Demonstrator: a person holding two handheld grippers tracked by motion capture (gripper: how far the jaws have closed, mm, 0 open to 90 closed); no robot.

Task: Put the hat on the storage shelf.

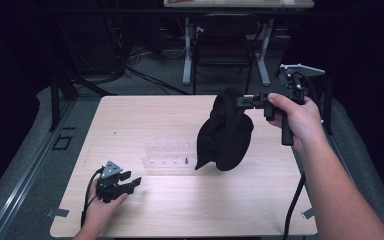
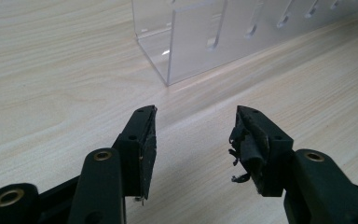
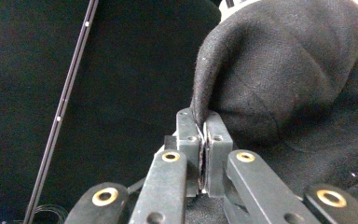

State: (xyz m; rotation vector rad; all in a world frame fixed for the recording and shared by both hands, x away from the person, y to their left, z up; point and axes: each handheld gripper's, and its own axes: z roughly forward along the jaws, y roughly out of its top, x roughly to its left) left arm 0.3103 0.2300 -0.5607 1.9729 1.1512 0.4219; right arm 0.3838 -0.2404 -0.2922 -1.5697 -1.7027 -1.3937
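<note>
Two grippers, two different jobs right now. Right gripper is held up over the far-right part of the table, jaws pressed together on a fold of a black fabric piece — looks like a knit hat or a sock-like pouch, can't tell which. In the right gripper view the pinch sits on the rim of the cloth, with the rest bunched above and to the right. From the high view the fabric hangs down from the jaws, its lower end near or just touching the tabletop beside the clear acrylic organizer; contact is hard to judge.

Left gripper rests low near the front-left of the table, jaws spread and holding nothing, pointed toward a corner of the organizer, w/ bare wood between.

Step in hand, as I read it: the lift-and-carry — cloth is picked up and dangling, not yet placed. Next move prob. calls for bringing the left gripper up to catch the hanging lower edge, or lowering the cloth to the table/organizer — either way keep the right pinch firm, since it holds only a thin fold.
</note>
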